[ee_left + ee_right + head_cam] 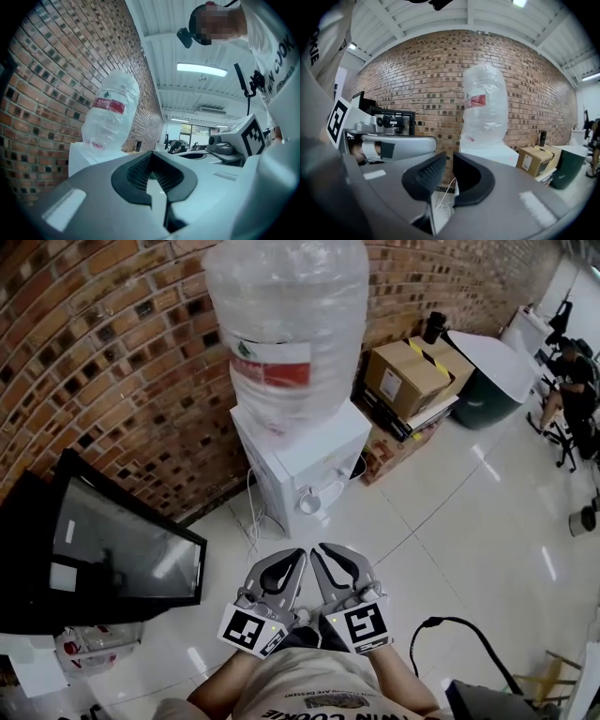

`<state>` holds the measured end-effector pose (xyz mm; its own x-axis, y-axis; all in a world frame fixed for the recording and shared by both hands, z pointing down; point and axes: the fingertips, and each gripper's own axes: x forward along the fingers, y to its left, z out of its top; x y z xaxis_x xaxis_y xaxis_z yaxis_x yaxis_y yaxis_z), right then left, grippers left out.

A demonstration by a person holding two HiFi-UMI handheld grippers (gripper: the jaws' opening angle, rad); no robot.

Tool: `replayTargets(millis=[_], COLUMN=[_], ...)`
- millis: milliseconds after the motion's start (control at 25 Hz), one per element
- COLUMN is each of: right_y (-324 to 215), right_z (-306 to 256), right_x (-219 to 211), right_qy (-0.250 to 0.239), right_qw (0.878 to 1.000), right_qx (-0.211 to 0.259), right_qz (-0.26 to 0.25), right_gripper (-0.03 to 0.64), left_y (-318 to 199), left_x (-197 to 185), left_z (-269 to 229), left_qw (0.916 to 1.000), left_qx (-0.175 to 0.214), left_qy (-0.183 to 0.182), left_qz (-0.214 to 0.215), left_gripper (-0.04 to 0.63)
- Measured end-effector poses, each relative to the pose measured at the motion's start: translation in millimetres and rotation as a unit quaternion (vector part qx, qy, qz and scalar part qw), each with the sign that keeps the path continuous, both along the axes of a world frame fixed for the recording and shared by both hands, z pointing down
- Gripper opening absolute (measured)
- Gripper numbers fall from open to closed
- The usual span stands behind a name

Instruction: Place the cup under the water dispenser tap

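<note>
The white water dispenser (300, 442) with its big clear bottle (286, 315) stands against the brick wall. A small white cup (310, 502) sits at its front, below the tap area, seen from above. Both grippers hang side by side close to the person's body, a good way short of the dispenser. My left gripper (299, 553) (151, 155) is shut with nothing in it. My right gripper (320, 547) (448, 158) has its pads drawn almost together, only a thin slit between them, and holds nothing. In the right gripper view the dispenser (487, 150) and bottle (483, 103) rise beyond the jaws.
A black screen (112, 549) leans at the left. Cardboard boxes (405, 376) and a white table (492, 352) stand to the right of the dispenser. A black cable (469, 634) lies on the glossy tile floor. A seated person (567, 371) is far right.
</note>
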<state>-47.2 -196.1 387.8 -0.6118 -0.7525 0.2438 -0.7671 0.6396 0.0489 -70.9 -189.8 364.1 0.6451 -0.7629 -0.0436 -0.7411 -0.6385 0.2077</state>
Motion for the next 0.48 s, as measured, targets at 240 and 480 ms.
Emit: replayTargets(millis=[240, 480], right_y=[20, 33], right_z=[-11, -9], right_x=[7, 11], right_qy=[-0.001, 0.014], right_qw=[1.000, 1.000], right_qx=[0.002, -0.005], right_qz=[0.016, 0.016], right_gripper=[0.006, 0.006], left_y=[14, 23], left_x=[4, 6], left_z=[-14, -12], left_qw=[0.9997, 0.9995], left_qx=[0.015, 0.013], left_qy=[0.012, 0.020], left_qz=[0.016, 0.022], left_gripper=[-0.008, -0.008])
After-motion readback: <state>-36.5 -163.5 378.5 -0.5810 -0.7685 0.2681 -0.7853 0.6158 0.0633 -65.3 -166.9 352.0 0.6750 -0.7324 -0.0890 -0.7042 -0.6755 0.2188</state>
